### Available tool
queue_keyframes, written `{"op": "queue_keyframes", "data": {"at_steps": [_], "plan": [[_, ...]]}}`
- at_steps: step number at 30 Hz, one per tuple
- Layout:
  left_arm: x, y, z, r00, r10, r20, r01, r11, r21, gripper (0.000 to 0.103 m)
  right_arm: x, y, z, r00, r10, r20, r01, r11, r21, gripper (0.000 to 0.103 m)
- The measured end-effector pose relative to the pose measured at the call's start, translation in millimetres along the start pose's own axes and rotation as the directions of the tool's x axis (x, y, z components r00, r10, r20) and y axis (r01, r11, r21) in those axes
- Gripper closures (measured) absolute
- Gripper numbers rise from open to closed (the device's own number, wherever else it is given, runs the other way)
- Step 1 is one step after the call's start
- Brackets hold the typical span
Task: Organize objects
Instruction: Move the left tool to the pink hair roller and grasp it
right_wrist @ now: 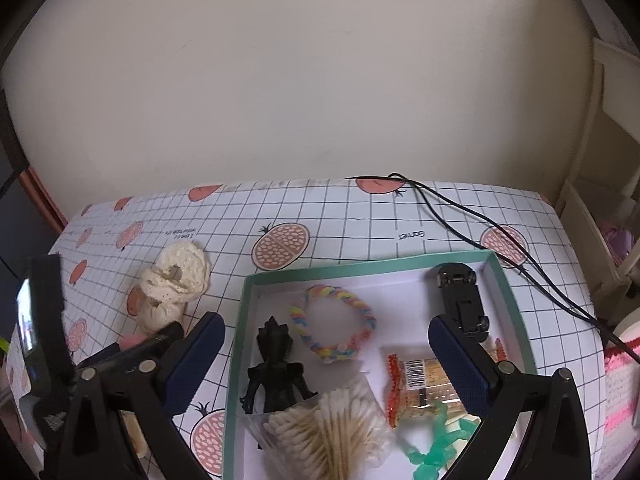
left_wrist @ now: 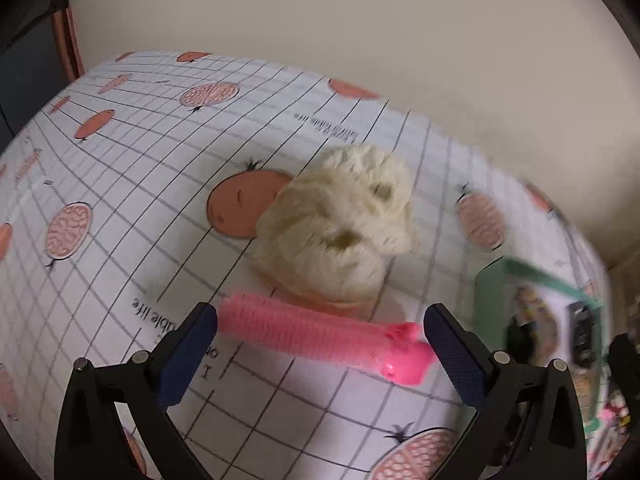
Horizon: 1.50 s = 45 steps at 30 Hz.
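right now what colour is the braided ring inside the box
Pastel rainbow: the braided ring twists pink, yellow, blue and green strands. It shows best in the right wrist view.

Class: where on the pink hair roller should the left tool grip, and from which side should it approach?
Grip the pink hair roller mid-barrel, approaching from above. It lies crosswise between the open left tool fingers, so turn the tool to close across the narrow barrel, clear of the clip end.
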State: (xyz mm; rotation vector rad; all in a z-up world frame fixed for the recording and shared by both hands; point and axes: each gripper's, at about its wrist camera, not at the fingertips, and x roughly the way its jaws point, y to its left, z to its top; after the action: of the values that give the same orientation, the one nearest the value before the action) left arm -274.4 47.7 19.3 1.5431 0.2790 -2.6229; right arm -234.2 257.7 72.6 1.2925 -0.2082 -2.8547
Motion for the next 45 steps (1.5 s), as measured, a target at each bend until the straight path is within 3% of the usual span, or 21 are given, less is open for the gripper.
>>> {"op": "queue_keyframes", "data": {"at_steps": [7,8,9,11,12,15,21,27,31,35,38,42,45], "plan": [[-2.1,0.0,-6.2,1.000,0.002,-0.020,-0.002,1.000,0.013,0.002,3.0,8.9,-0.7,1.000,0.007,-0.006,-0.007,1.000,-0.018,0.000],[-3.0,1.4,-6.6,1.000,0.004,-0.021,-0.004,1.000,0.007,0.008,3.3,9.4,-0.5,1.000,0.009,-0.007,-0.009,1.000,-0.018,0.000],[-2.9,3.2,-7.1,0.999,0.014,-0.029,-0.014,1.000,0.000,0.030,3.3,10.1,-0.3,1.000,0.012,-0.007,-0.012,1.000,-0.018,0.000],[0.4,5.5,-7.4,0.998,0.021,-0.059,-0.021,1.000,0.001,0.034,3.1,11.3,0.3,1.000,0.012,-0.005,-0.012,1.000,-0.020,0.000],[-0.7,4.8,-7.6,0.999,0.028,-0.047,-0.027,0.999,0.022,0.046,3.1,11.7,0.4,1.000,0.012,-0.004,-0.012,1.000,-0.020,0.000],[-2.0,4.8,-6.9,0.998,0.042,-0.047,-0.039,0.997,0.067,0.061,4.2,14.1,0.5,1.000,0.019,-0.007,-0.019,1.000,-0.021,0.000],[-3.8,19.7,-2.1,0.998,0.032,-0.060,-0.027,0.996,0.088,0.066,6.8,25.6,-1.2,0.999,0.042,-0.018,-0.043,0.998,-0.041,0.000],[-14.5,53.7,12.9,0.999,0.043,-0.019,-0.042,0.997,0.067,0.066,9.9,42.8,-1.8,0.996,0.089,-0.017,-0.090,0.995,-0.048,0.000],[-15.9,78.7,19.5,0.999,-0.019,-0.037,0.019,1.000,0.011,0.065,14.5,61.8,-4.4,0.993,0.116,-0.022,-0.117,0.990,-0.073,0.000],[-27.2,93.6,20.6,0.995,-0.082,-0.052,0.080,0.996,-0.045,0.045,21.0,82.0,-5.4,0.992,0.124,-0.020,-0.126,0.987,-0.095,0.000],[-33.7,93.9,16.8,0.991,-0.112,-0.070,0.106,0.991,-0.079,0.044,26.7,96.1,-5.7,0.990,0.137,-0.016,-0.138,0.985,-0.102,0.001],[-14.2,92.3,14.4,0.990,-0.068,-0.122,0.058,0.995,-0.081,0.045,37.7,112.8,-8.6,0.989,0.144,-0.030,-0.146,0.981,-0.127,0.012],[-8.0,93.9,11.6,0.987,-0.094,-0.129,0.081,0.991,-0.106,0.050,50.2,121.6,-13.8,0.985,0.162,-0.061,-0.168,0.978,-0.120,0.019]]}}
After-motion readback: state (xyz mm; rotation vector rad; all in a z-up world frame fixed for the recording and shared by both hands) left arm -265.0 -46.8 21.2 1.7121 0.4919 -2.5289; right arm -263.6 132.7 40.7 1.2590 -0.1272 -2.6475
